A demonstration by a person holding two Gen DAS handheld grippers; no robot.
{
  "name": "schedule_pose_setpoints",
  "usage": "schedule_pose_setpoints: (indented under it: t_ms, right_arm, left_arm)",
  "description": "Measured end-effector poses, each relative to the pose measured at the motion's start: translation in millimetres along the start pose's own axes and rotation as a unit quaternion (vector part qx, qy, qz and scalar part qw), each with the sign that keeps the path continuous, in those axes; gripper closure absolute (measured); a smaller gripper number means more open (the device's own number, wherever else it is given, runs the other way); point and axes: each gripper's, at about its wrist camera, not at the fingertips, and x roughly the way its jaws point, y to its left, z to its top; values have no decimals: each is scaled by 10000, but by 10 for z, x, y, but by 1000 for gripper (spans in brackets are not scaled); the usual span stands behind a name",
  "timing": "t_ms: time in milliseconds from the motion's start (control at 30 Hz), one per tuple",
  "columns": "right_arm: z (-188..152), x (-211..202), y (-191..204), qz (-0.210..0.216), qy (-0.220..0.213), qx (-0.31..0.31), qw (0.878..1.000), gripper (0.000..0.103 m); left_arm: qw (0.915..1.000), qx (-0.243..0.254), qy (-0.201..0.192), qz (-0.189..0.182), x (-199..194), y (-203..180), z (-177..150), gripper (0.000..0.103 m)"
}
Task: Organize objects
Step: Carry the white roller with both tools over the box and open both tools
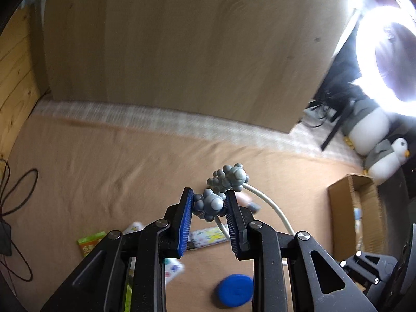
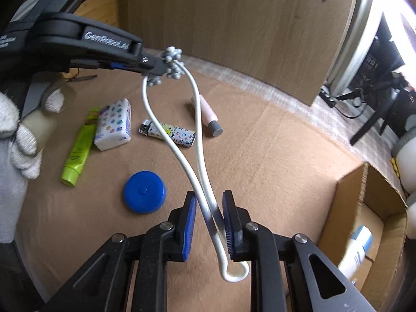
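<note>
Left gripper clamped on a grey knobby ball of the massager, centre of left wrist view; second ball cluster just above, free. Same gripper seen upper left in right wrist view, gloved hand at left edge.

Right gripper at bottom centre: jaws narrow, white prongs of massager between them, touching the right pad only; looped end hanging below the pads. Massager held up off the tabletop, stretched btw. both grippers.

Lying on brown tabletop under the prongs: patterned lighter and pink tube w/ grey cap, both crossed by the white prongs in view. Left of those: tissue pack, touching green tube. Blue round lid lower centre-left, apart from the rest.

Open cardboard box at right edge, something white-blue inside. Wooden board upright behind tabletop. Ring light and plush penguins at far right, left wrist view.
</note>
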Motion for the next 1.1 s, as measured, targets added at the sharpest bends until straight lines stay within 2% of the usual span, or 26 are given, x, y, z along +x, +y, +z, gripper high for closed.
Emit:
schedule_pose_setpoints:
  t_ms: [100, 300, 600, 900, 1100]
  right_arm:
    - [-27, -177, -115, -58, -119, 147, 9998, 86]
    - [-306, -587, -387, -244, -271, 488, 9981, 87]
    - [-810, -870, -958, -683, -240, 978, 9926, 88]
    - [-1255, -999, -1473, -894, -136, 1525, 9842, 90]
    - [-1436, -1055, -1660, -923, -103, 1807, 9791, 90]
  left_arm:
    - [9997, 161, -120, -160, -100, -247, 47, 77]
    - [9969, 475, -163, -600, -176, -839, 100, 77]
    - [9905, 913, 57, -1029, 110, -1895, -16, 77]
    - [9834, 1381, 311, -1138, 514, -2859, -146, 77]
    - [9788, 1649, 421, -1140, 658, -3300, -219, 77]
